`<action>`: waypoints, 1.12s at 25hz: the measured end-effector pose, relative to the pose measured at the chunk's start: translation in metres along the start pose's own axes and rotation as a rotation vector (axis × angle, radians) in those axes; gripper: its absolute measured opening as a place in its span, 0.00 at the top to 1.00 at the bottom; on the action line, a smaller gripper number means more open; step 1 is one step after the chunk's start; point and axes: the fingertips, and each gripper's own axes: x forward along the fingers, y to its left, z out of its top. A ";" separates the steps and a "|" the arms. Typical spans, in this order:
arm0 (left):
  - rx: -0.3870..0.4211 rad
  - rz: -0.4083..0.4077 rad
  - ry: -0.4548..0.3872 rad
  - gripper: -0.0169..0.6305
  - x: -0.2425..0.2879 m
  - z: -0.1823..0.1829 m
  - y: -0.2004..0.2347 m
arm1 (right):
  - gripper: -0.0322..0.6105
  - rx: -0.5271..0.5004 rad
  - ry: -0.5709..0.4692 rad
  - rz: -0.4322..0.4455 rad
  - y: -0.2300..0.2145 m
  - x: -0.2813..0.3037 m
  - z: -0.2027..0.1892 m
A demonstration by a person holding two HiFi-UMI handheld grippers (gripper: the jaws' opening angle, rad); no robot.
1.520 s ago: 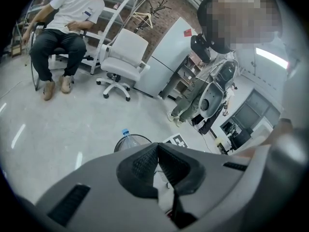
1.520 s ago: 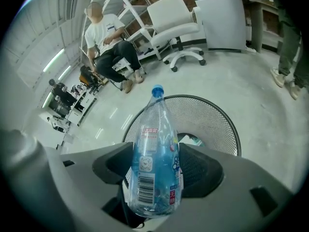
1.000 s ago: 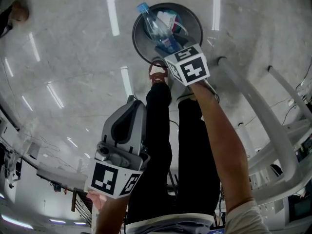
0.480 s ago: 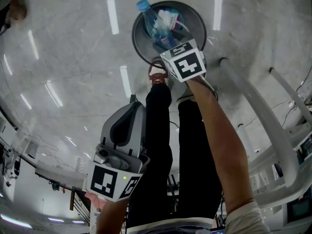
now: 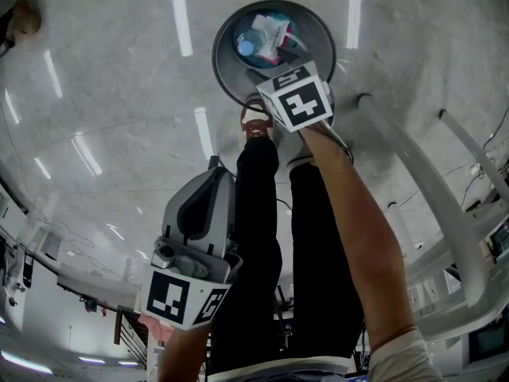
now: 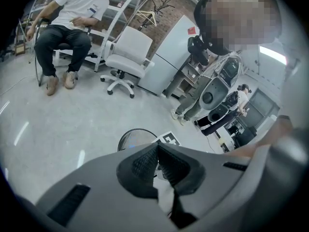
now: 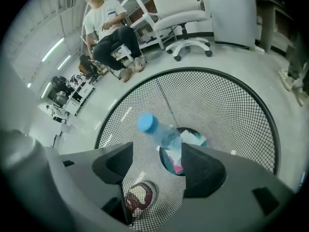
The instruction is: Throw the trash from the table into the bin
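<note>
A round black mesh bin [image 5: 227, 74] stands on the floor just beyond my feet. Inside it is a clear plastic bottle [image 7: 166, 135] with a blue cap [image 5: 246, 48], tilted cap-up over white and pink wrappers [image 5: 274, 30]. My right gripper [image 7: 157, 154] hangs over the bin's near rim, pointing down into it. It is open, and the bottle is below the jaws, free of both pads. Its marker cube [image 5: 301, 102] hides the fingertips in the head view. My left gripper [image 5: 213, 172] is held low by my left leg, shut and empty.
My shoes [image 5: 256, 122] stand against the bin's near side. White curved frame tubes [image 5: 429, 189] run down the right. In the left gripper view a person sits on a chair [image 6: 67, 18], with a white office chair [image 6: 126, 52] and a white cabinet [image 6: 174, 52] further back.
The bottle reached from the right gripper out over the bin's left rim. Now it is down inside the bin, clear of the jaws. The left gripper has stayed put.
</note>
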 end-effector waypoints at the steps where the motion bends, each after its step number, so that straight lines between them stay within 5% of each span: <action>1: 0.002 0.000 0.000 0.96 0.000 0.000 0.000 | 0.49 0.000 -0.003 -0.001 0.000 -0.001 0.001; 16: 0.019 -0.010 -0.020 0.96 0.000 0.007 -0.017 | 0.50 0.079 -0.057 -0.005 -0.004 -0.034 0.008; 28: 0.078 -0.042 -0.058 0.96 -0.013 0.029 -0.054 | 0.79 0.078 -0.192 -0.071 0.007 -0.104 0.023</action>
